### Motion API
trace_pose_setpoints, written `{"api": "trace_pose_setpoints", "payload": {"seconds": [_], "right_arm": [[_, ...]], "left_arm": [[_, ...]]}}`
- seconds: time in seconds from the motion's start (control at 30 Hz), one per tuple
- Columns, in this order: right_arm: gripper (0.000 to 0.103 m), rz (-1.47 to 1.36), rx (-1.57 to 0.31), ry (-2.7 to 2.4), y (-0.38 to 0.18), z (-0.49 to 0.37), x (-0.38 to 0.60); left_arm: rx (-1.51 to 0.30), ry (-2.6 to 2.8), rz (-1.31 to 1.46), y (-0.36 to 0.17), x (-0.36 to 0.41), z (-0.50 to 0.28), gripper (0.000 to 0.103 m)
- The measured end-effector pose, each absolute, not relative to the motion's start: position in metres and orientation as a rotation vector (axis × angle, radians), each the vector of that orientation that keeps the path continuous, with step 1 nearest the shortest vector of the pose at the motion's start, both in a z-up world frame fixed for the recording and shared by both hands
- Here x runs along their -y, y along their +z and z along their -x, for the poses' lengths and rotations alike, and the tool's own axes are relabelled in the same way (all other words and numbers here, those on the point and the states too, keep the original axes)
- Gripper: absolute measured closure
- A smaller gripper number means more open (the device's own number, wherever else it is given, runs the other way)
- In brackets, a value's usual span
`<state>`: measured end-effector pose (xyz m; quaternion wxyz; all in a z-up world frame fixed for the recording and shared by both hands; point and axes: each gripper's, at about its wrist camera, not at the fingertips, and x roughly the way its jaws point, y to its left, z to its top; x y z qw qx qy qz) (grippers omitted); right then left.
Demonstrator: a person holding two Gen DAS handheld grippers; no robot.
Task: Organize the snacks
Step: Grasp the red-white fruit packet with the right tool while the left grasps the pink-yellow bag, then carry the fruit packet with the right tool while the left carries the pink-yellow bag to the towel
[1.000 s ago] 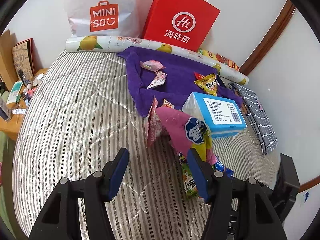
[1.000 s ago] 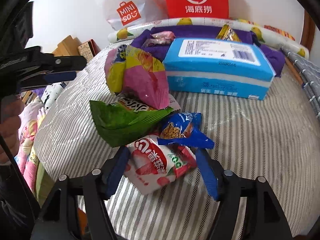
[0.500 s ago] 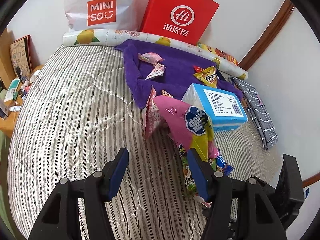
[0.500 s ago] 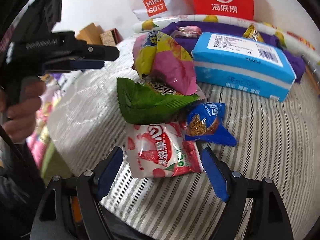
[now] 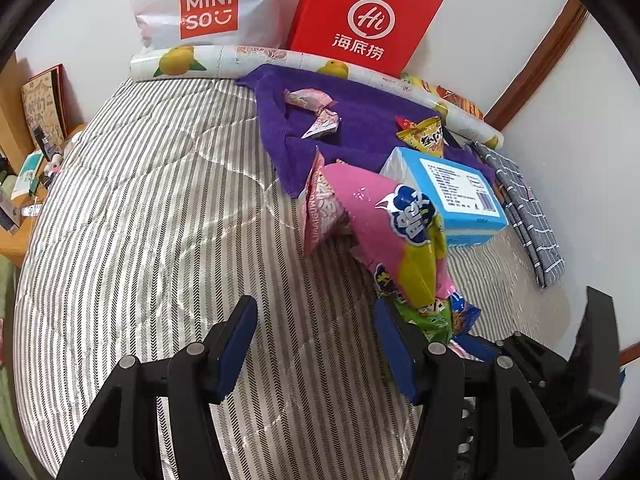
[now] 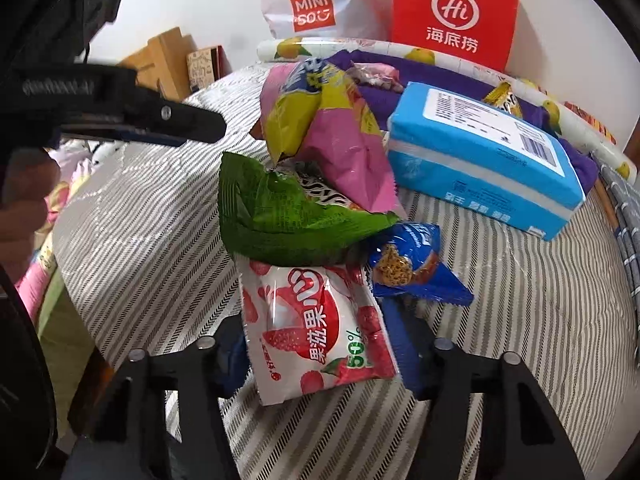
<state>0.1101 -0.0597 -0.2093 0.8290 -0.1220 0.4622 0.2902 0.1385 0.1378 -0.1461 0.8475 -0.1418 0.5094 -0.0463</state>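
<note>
Snacks lie heaped on a striped bed [image 5: 140, 220]. My right gripper [image 6: 314, 320] has its jaws closing on a red and white fruit-snack packet [image 6: 312, 320]; the blue pads [image 6: 394, 336] touch its two side edges. Just beyond lie a green bag [image 6: 280, 220], a small blue packet [image 6: 408, 268] and a pink and yellow bag [image 6: 332, 132]. My left gripper [image 5: 314, 304] hovers open over bare bedding left of the heap, nothing between its fingers. The pink and yellow bag [image 5: 380, 216] shows ahead of its right finger.
A blue tissue pack [image 6: 480, 152] sits right of the heap. Small packets lie on a purple towel [image 5: 360, 120] behind. A red paper bag [image 5: 364, 20] and a white shopping bag [image 5: 200, 4] lean on the wall. A person's hand [image 6: 20, 208] holds the left gripper.
The right jaws spread wider around the red and white packet, then closed onto its edges while the gripper rolled a little. The left gripper stays open in much the same place.
</note>
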Motion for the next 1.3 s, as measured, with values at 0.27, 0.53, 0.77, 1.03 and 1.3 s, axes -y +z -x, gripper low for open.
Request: {"api": "trace_pose_setpoints", "payload": {"seconds": [0.27,0.53,0.77,1.03,1.3], "right_arm": [[0.049,0.19,-0.937,0.626,-0.193,-0.101,0.09],[0.049,0.116,-0.878,0.589,-0.172,-0.1,0.123],[0.049,0.086,-0.892,0.52,-0.175,-0.11,0.15],[0.049,0.082,-0.883,0.436,-0.175,-0.114,0.18],[0.049,0.069,-0.912,0.415,-0.184,-0.117,0.196]], "left_arm": [[-1.048,-0.137,0.319,-0.146,-0.134,-0.14,0.044],[-1.007,-0.188,0.349,-0.134,-0.116,-0.152,0.044],[-1.031,-0.196,0.45,-0.141,-0.104,-0.175,0.044],[-1.077,-0.111,0.431,-0.154,-0.089,-0.196,0.044],[-1.118,-0.069,0.456,-0.168,-0.086,-0.203,0.05]]}}
